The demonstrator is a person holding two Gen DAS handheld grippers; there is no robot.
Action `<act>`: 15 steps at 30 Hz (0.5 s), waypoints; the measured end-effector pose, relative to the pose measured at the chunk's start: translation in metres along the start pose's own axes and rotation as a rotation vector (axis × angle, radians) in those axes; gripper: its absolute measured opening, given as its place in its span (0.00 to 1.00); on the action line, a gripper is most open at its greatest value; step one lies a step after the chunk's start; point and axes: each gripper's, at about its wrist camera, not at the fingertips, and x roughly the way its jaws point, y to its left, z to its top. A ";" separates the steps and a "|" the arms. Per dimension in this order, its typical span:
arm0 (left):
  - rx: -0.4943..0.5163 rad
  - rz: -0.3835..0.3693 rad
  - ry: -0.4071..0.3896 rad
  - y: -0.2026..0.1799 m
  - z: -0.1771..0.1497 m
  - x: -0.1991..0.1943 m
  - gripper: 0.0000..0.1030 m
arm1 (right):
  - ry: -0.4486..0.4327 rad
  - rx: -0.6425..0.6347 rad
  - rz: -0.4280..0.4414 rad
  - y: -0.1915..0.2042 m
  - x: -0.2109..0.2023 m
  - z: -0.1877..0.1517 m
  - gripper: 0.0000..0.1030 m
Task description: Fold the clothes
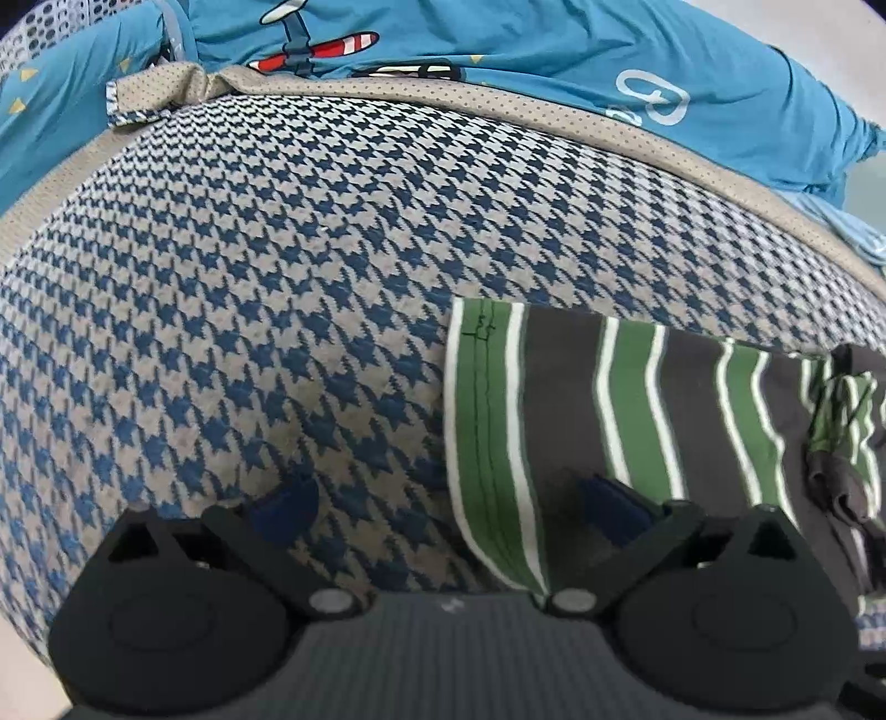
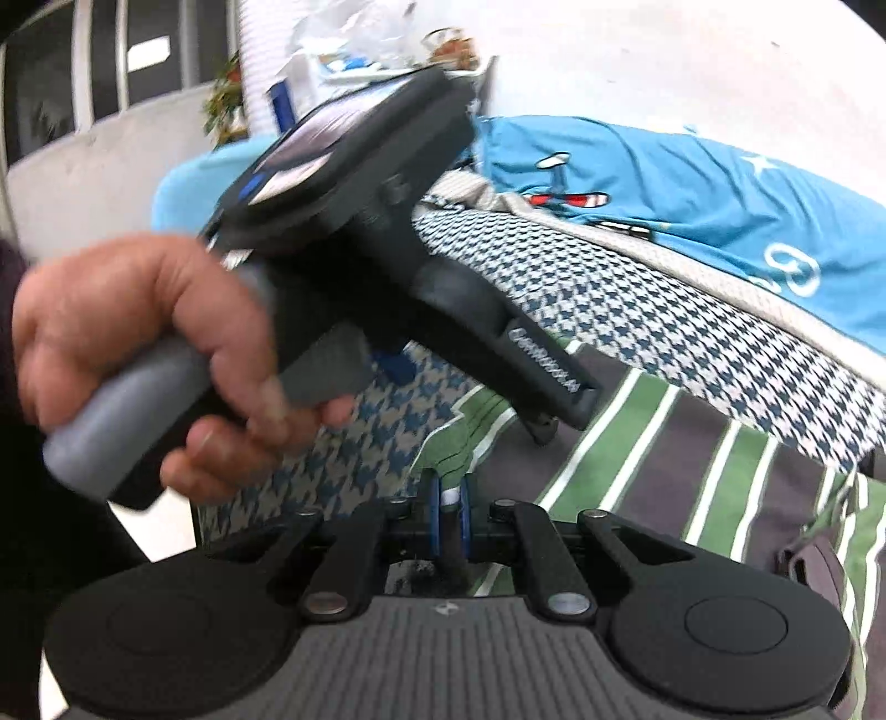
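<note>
Right hand-held gripper clamped on striped shirt hem, left hand-held gripper open; lift slowly, keep hem taut.

White wall behind, with a grey ledge and vertical window bars at far left. Potted plant beside a white ribbed hose. Blurred clutter on a surface at top centre, items unclear.

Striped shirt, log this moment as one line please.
stage: grasp | right gripper: shut on striped shirt edge | left gripper: open, over houndstooth cloth
</note>
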 end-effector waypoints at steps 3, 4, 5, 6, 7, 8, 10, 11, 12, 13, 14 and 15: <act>-0.037 -0.071 0.000 0.002 0.000 -0.002 1.00 | -0.009 0.042 -0.003 -0.008 -0.009 0.001 0.08; -0.052 -0.102 -0.002 0.003 0.000 -0.002 1.00 | -0.012 0.052 -0.005 -0.009 -0.014 0.000 0.08; -0.063 -0.130 -0.002 0.004 0.001 -0.003 1.00 | -0.014 0.062 -0.007 -0.011 -0.020 -0.001 0.08; -0.071 -0.155 0.000 0.004 0.001 -0.003 1.00 | -0.017 0.071 -0.009 -0.013 -0.024 -0.002 0.08; -0.076 -0.174 0.001 0.004 0.000 -0.003 1.00 | -0.020 0.078 -0.011 -0.016 -0.027 -0.002 0.08; -0.080 -0.191 0.003 0.004 0.000 -0.004 1.00 | -0.023 0.086 -0.012 -0.019 -0.031 -0.002 0.08; -0.084 -0.208 0.006 0.002 -0.002 -0.005 1.00 | -0.029 0.105 -0.011 -0.023 -0.031 0.002 0.08; -0.087 -0.212 0.008 0.001 -0.003 -0.005 1.00 | -0.032 0.115 -0.009 -0.026 -0.031 0.003 0.08; -0.091 -0.217 0.011 0.001 -0.003 -0.005 1.00 | -0.035 0.125 -0.005 -0.028 -0.030 0.003 0.08; -0.097 -0.225 0.013 0.000 -0.004 -0.004 1.00 | -0.037 0.134 -0.002 -0.031 -0.030 0.004 0.08; -0.104 -0.234 0.015 -0.001 -0.005 -0.004 0.99 | -0.037 0.140 0.002 -0.032 -0.029 0.004 0.08; -0.110 -0.246 0.015 -0.001 -0.006 -0.003 0.96 | -0.037 0.144 0.006 -0.031 -0.030 0.004 0.08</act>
